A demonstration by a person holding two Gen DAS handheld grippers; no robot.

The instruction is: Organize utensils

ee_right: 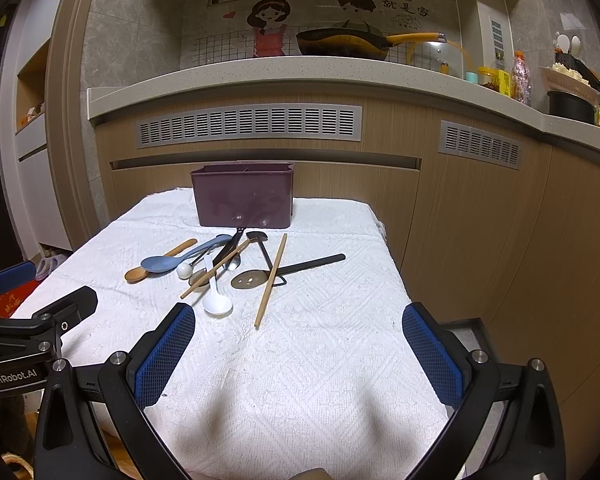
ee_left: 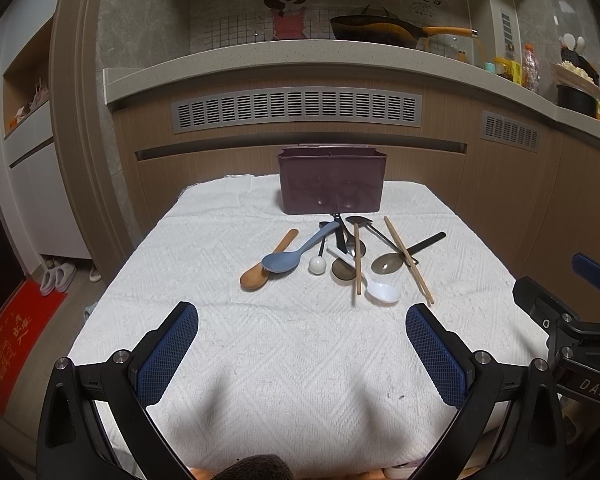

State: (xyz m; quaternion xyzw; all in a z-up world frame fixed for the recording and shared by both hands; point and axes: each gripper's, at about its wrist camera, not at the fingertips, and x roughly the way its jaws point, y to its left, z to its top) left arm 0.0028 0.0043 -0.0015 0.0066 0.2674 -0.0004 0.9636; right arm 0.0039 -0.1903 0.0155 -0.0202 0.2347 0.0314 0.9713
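Both the left hand-held gripper (ee_left: 302, 354) and right hand-held gripper (ee_right: 299, 354) hang spread, empty. Near chopstick (ee_right: 271, 280): light, stiff, slippery; pinch mid-shaft for the purple holder (ee_right: 244, 196).

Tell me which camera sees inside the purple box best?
The right wrist view. It looks slightly down on the purple box, so the open top and a divider inside show. The left wrist view meets the box nearly level with its rim, showing mostly the front wall and only a sliver of the opening.
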